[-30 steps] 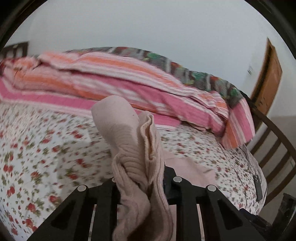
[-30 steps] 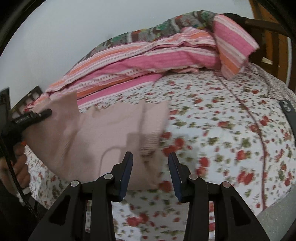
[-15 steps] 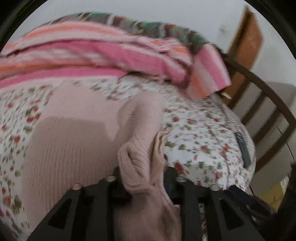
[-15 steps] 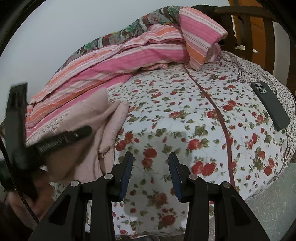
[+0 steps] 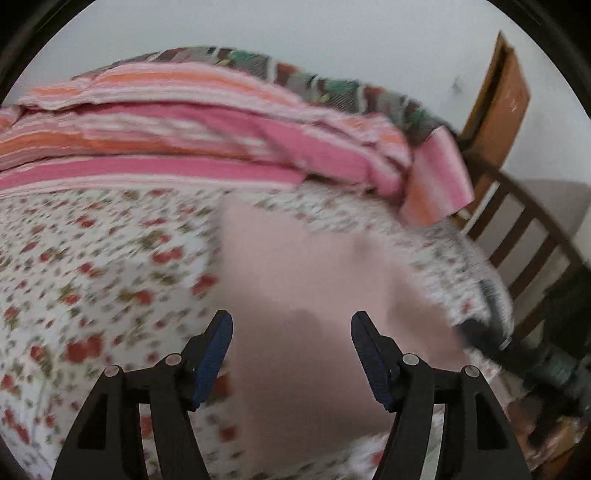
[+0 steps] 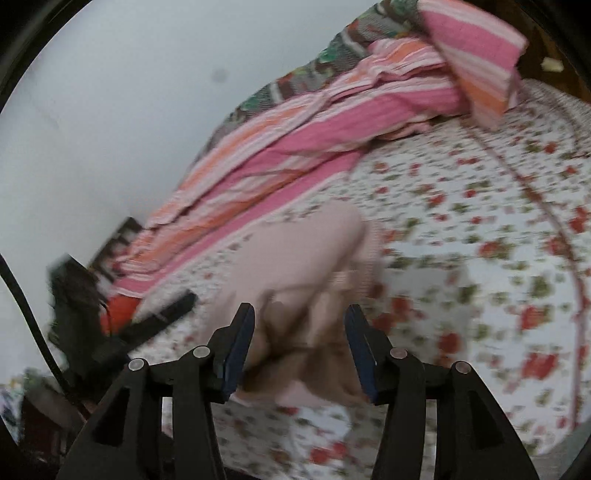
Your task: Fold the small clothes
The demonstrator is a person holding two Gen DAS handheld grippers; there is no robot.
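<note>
The garment (image 5: 306, 295) is a plain pale pink with no print, and it lies on a sheet (image 5: 92, 266) that is white, strewn with small red flowers and green leaves, with a thin dark red line (image 6: 546, 206) running across it in the right wrist view. The blanket (image 5: 184, 147) is striped in hot pink, orange and pale pink, and the cover (image 5: 332, 85) under it carries a busier pattern of green, brown, grey and white. Both grippers (image 5: 291, 350) (image 6: 299, 343) are black with dark blue pads (image 5: 216, 354), the wall (image 5: 295, 29) is a flat pale grey, the door (image 5: 498, 110) is orange-brown wood, and the bed frame (image 5: 535, 236) is dark brown.
</note>
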